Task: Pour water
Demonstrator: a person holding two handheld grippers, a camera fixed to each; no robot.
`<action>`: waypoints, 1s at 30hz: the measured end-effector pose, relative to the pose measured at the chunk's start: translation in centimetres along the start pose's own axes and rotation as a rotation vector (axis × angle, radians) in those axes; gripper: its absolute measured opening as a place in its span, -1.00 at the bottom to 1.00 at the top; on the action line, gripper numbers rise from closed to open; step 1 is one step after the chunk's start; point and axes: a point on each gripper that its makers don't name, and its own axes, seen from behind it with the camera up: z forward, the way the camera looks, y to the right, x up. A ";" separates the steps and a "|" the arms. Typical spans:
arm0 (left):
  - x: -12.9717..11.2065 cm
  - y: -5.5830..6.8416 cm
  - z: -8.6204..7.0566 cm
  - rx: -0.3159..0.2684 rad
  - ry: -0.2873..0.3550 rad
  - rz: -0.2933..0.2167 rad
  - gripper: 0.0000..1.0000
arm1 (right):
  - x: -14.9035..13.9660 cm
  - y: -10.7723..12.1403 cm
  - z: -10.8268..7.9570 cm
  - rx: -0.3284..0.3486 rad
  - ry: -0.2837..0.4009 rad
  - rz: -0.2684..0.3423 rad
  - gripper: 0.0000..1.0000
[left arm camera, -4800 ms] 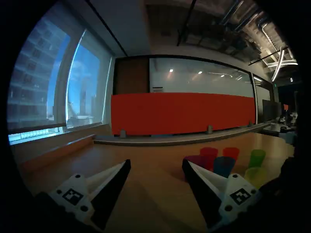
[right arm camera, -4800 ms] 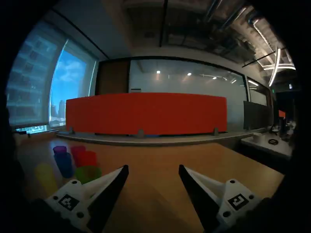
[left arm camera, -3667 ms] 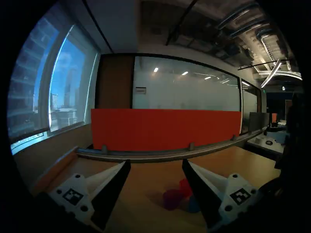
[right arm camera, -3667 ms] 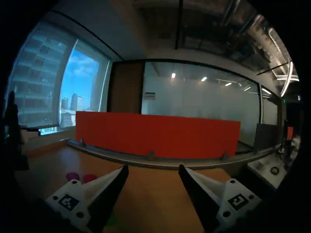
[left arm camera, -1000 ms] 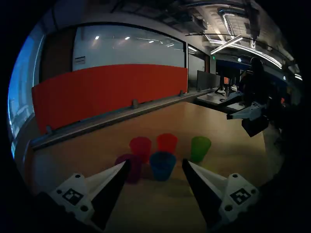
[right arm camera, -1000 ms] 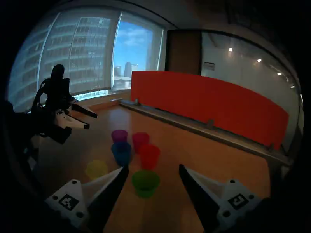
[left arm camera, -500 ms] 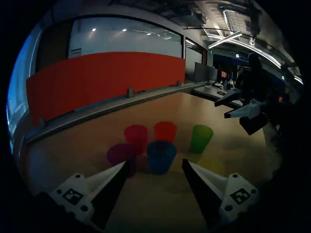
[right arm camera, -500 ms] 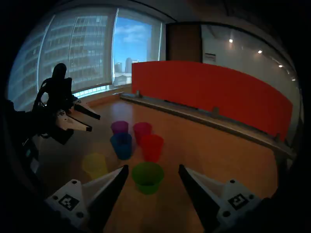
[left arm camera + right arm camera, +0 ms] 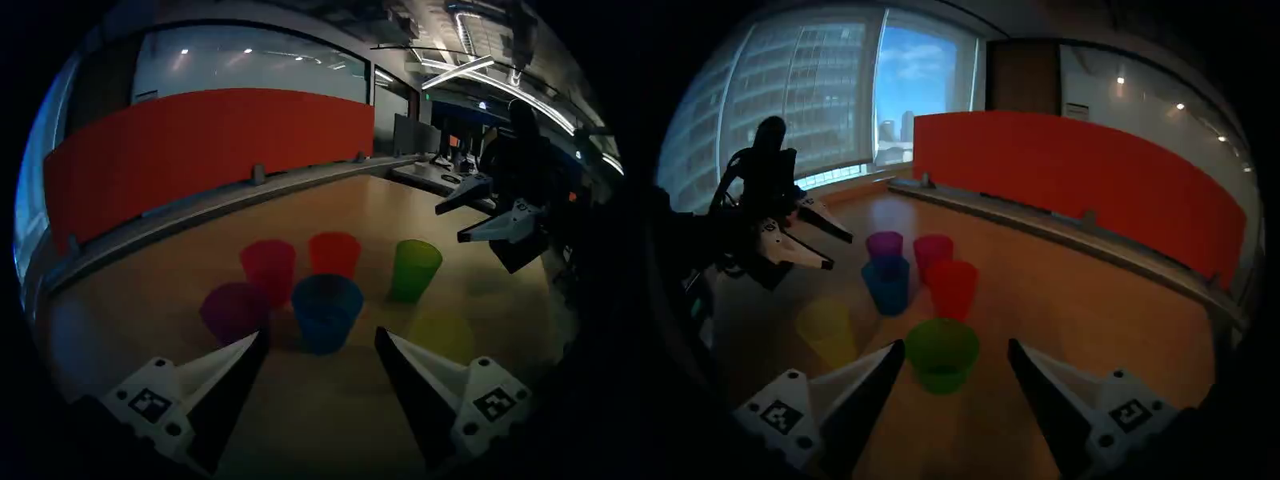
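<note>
**An open-plan office, high up**

A long wooden desk (image 9: 376,200) runs along a red divider panel (image 9: 208,144), with a glass wall (image 9: 240,68) behind it. Further desks carry screens (image 9: 404,134). Strip lights (image 9: 456,70) hang among bare ceiling pipes (image 9: 468,28). Tall windows (image 9: 800,96) look out on city towers (image 9: 894,128).

6 cups (image 9: 886,286) clustered on table (image 9: 1096,320), partition (image 9: 1072,172) behind

bare table (image 9: 320,424) lies open under the left gripper (image 9: 320,331). just ahead the blue cup (image 9: 326,312) blocks the middle, with the purple cup (image 9: 232,312), pink cup (image 9: 268,268) and red cup (image 9: 334,254) packed close. the green cup (image 9: 414,270) stands apart, and the gap between looks passable.
</note>
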 end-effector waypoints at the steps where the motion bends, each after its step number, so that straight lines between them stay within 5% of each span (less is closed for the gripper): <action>1: -0.1 0.1 0.1 -0.002 -0.005 0.002 0.96 | -0.1 0.0 0.1 0.001 -0.002 0.001 1.00; 30: -1.0 0.6 3.6 -0.050 -0.098 0.041 0.97 | -2.5 -1.2 2.6 0.026 -0.052 -0.026 1.00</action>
